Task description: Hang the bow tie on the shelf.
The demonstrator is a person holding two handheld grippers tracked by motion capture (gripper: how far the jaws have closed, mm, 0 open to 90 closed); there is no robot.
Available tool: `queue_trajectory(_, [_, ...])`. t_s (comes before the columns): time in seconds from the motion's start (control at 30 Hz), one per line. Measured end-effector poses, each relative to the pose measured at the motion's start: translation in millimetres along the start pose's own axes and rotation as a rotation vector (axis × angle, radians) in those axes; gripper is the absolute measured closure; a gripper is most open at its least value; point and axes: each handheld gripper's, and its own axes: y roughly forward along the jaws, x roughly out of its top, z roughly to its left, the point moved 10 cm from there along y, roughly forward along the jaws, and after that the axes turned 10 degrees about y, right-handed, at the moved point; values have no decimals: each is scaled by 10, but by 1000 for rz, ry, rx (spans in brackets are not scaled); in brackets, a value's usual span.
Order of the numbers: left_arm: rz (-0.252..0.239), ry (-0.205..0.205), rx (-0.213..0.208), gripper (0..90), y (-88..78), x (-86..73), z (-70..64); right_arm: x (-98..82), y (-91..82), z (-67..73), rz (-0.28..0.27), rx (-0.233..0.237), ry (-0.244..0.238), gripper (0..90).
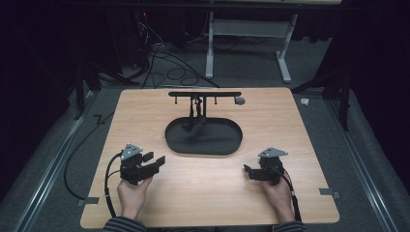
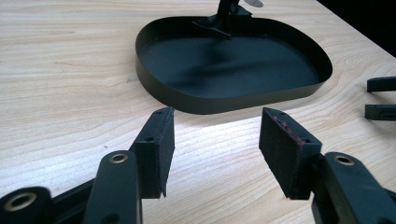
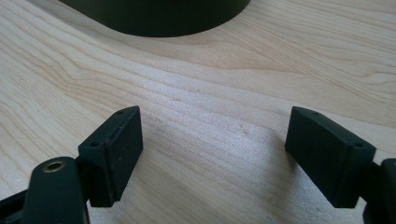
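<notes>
We hold both claws low over the near half of the tabletop (image 1: 212, 193), one each side, well apart.

Left claw (image 1: 155, 159): jaws spread wide, nothing between them. In the left gripper view the left claw (image 2: 215, 149) hangs over bare wood, pointing at the tray (image 2: 196, 105), which sits near, just ahead, not touching. The right pad (image 2: 280, 149) shows a reddish worn strip along its top edge.

Right claw (image 1: 247, 171): jaws also wide, empty. In the right gripper view the right claw (image 3: 212, 154) is over bare wood, with the tray (image 3: 159, 21) wall at the top edge, near but apart.

In the left gripper view we also see the right claw's two jaw tips (image 2: 380, 98) at the right edge, farther off, gap between them.

Tray (image 1: 174, 142): black, oval, low wall, mid tabletop, between the claws and farther from us. Inside looks bare apart from the stand foot.

Stand (image 1: 204, 94): black T-shaped rack, foot inside the tray toward its far side, post upright, crossbar level above the tray's far rim. Short pegs hang under the bar. A dark item (image 1: 196, 113) hangs by the post and reaches down toward the tray floor; too dark to tell what it is. Small grey round piece (image 1: 239, 101) at the bar's right end.

Hands: left hand (image 1: 133, 193) and right hand (image 1: 278, 193) come in from the near edge, a cable (image 1: 109, 183) trailing off the left gripper.
</notes>
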Motion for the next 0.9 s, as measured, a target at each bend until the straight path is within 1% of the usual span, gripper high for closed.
queue_trajectory(0.1, [-2,-16,-5,458,19,-27,-4,0,0,0,0,1,0,204])
queue_trajectory(0.27, [16,-10,-18,458,64,-77,-57,0,0,0,0,1,-1,203])
queue_trajectory(0.4, [17,-13,-20,457,89,-100,-74,0,0,0,0,1,-1,204])
queue_trajectory(0.5, [27,-17,-25,457,119,-129,-85,0,0,0,0,0,0,203])
queue_trajectory(0.73, [29,-20,-22,456,146,-159,-90,0,0,0,0,0,0,204])
queue_trajectory(0.8, [43,-19,-23,456,175,-190,-84,0,0,0,0,0,0,204])
queue_trajectory(0.9, [51,-12,-16,456,195,-206,-77,0,0,0,0,0,0,204])
